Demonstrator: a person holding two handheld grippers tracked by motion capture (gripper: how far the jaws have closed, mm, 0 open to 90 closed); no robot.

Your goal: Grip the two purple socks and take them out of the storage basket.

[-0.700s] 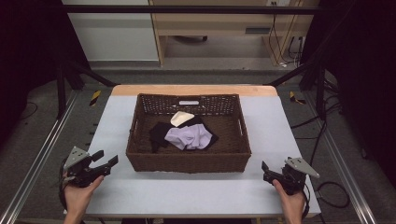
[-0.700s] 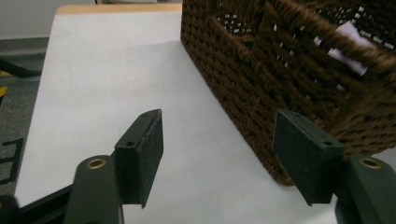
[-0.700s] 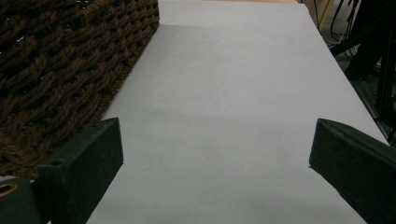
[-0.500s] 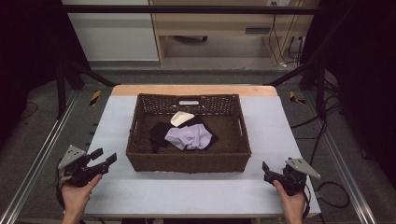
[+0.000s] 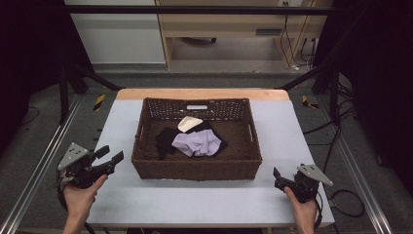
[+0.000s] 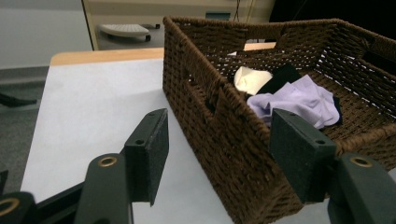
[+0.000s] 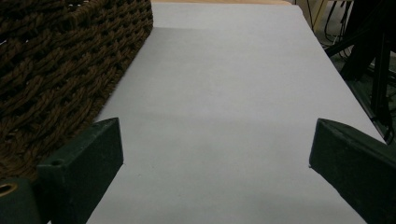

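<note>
A brown wicker basket (image 5: 197, 168) stands in the middle of the white table (image 5: 195, 202). Inside lie a crumpled lilac cloth (image 5: 197, 144), a black cloth (image 5: 165, 139) and a cream cloth (image 5: 189, 124). My left gripper (image 5: 111, 156) is open, raised a little to the left of the basket's near left corner. Its own view looks over that corner (image 6: 224, 135) at the lilac cloth (image 6: 299, 100) and cream cloth (image 6: 250, 79). My right gripper (image 5: 276, 176) is open and low over the table, right of the basket's near right corner, with the basket wall (image 7: 60, 70) at its left. Nothing is between either pair of jaws.
A wooden strip (image 5: 202, 93) edges the table's far side. Metal rails (image 5: 44, 165) run along both sides of the table. Beyond are a wooden cabinet (image 5: 229, 24) and cables (image 5: 292, 34) on the floor.
My left gripper has risen and moved toward the basket's near left corner. The right gripper has hardly moved. The cloths lie as before.
</note>
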